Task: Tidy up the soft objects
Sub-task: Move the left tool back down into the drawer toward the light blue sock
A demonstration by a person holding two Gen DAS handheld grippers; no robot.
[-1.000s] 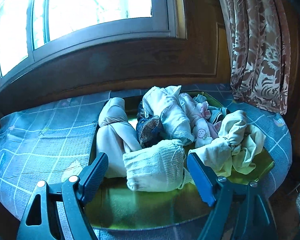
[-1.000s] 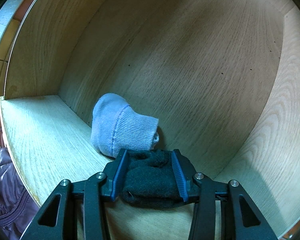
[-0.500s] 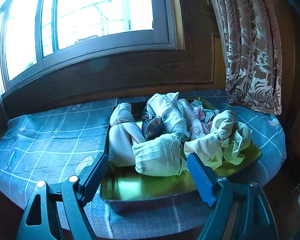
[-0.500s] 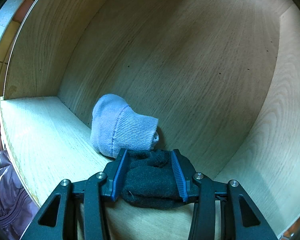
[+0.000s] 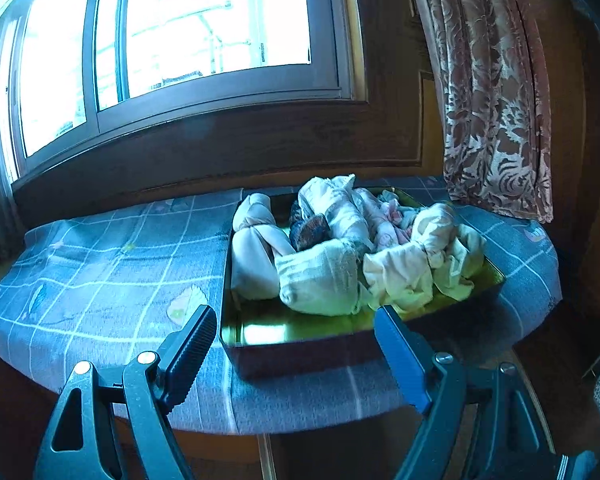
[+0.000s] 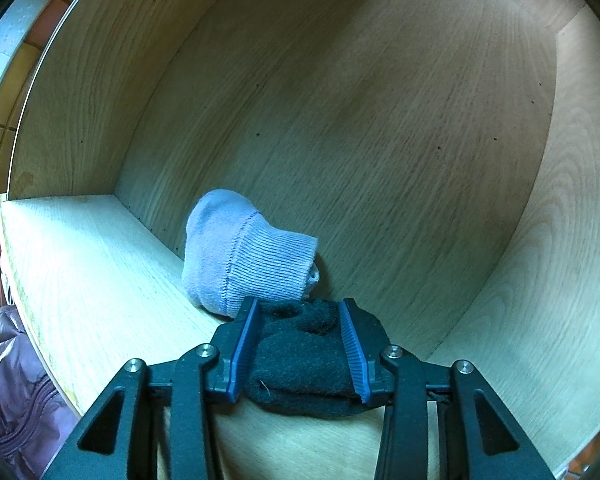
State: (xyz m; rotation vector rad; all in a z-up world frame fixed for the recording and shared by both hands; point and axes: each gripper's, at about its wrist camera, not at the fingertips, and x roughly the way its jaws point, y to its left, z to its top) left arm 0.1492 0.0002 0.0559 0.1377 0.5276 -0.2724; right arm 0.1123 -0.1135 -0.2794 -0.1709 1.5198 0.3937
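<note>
Right gripper (image 6: 298, 344) closing on dark sock (image 6: 300, 372) — left gripper (image 5: 296, 344) agape, empty — no legible writing.

Daylight blows out the window (image 5: 204, 28), leaving the wall beneath dark and glare on the tray (image 5: 284, 326). The wooden shelf (image 6: 100, 264) is evenly, softly lit. Edges bend.

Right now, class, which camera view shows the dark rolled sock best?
The right wrist view. The dark rolled sock fills the foreground there, between the closing jaws of the right gripper, beside the pale blue sock in the wooden box. The left wrist view shows none of it.
</note>
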